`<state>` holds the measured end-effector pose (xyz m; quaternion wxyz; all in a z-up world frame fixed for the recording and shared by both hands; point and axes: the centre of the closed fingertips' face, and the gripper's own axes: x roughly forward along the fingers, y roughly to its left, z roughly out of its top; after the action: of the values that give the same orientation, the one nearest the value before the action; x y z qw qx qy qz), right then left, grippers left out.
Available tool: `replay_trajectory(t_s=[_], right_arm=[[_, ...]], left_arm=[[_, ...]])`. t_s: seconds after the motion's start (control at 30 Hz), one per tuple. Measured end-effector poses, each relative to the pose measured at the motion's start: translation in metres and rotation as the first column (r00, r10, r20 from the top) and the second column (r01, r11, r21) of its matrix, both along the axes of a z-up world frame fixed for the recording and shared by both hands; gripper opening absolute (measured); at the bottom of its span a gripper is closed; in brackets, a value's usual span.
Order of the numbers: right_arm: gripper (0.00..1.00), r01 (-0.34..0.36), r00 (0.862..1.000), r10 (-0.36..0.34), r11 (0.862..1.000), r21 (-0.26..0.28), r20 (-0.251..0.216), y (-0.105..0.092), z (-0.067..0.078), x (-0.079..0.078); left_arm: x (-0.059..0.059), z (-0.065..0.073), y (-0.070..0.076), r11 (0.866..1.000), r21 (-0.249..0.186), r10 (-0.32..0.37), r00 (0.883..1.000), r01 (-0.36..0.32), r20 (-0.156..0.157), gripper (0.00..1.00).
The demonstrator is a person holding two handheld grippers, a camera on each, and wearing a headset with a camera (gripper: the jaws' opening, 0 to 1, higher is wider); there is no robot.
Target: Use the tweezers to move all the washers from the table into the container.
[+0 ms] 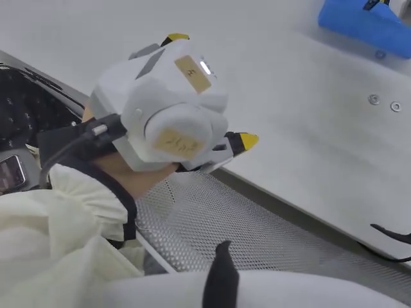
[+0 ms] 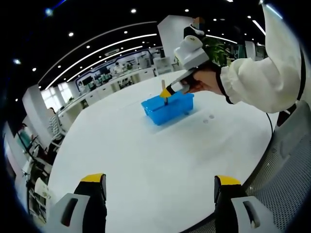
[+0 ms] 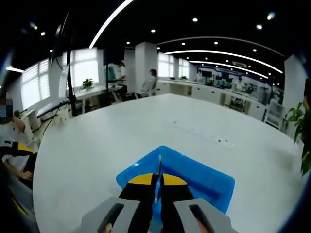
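Two washers (image 1: 374,99) lie on the tabletop (image 1: 289,96) near the blue container (image 3: 204,179), so the job looks unfinished; the right gripper (image 3: 154,180) is clamped on the tweezers (image 3: 159,170) above the container, whose contents I cannot tell; the left gripper (image 2: 160,182) gapes empty.

White table (image 2: 146,160), ceiling light strips (image 3: 111,21)

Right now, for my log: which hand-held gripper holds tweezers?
The right hand-held gripper: shut on the tweezers, while the left hand-held gripper stands open.
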<state>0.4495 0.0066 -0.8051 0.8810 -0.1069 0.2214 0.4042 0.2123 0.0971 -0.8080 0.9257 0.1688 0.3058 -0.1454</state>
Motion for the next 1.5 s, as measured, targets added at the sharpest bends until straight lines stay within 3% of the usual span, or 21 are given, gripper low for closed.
replay_trajectory(t_s=[0.57, 0.83, 1.1, 1.5], right_arm=[[0.02, -0.006, 1.0, 0.006, 1.0, 0.0, -0.006, -0.001, -0.003, -0.001], [0.02, -0.002, 1.0, 0.001, 1.0, 0.024, 0.029, -0.007, 0.018, -0.001], [0.02, 0.006, 1.0, -0.009, 0.995, 0.104, 0.026, -0.018, 0.045, -0.01], [0.02, 0.014, 0.999, -0.017, 0.995, 0.098, 0.031, -0.039, 0.055, -0.025]], left_arm=[[-0.001, -0.001, -0.001, 1.0, 0.006, 0.001, 1.0, -0.001, -0.008, 0.94], [-0.002, -0.002, -0.001, 1.0, 0.013, -0.002, 1.0, 0.002, -0.015, 0.94], [-0.002, -0.002, -0.002, 1.0, 0.016, -0.006, 1.0, 0.006, -0.016, 0.94], [-0.003, -0.003, -0.002, 1.0, 0.018, -0.012, 1.0, 0.012, -0.02, 0.94]])
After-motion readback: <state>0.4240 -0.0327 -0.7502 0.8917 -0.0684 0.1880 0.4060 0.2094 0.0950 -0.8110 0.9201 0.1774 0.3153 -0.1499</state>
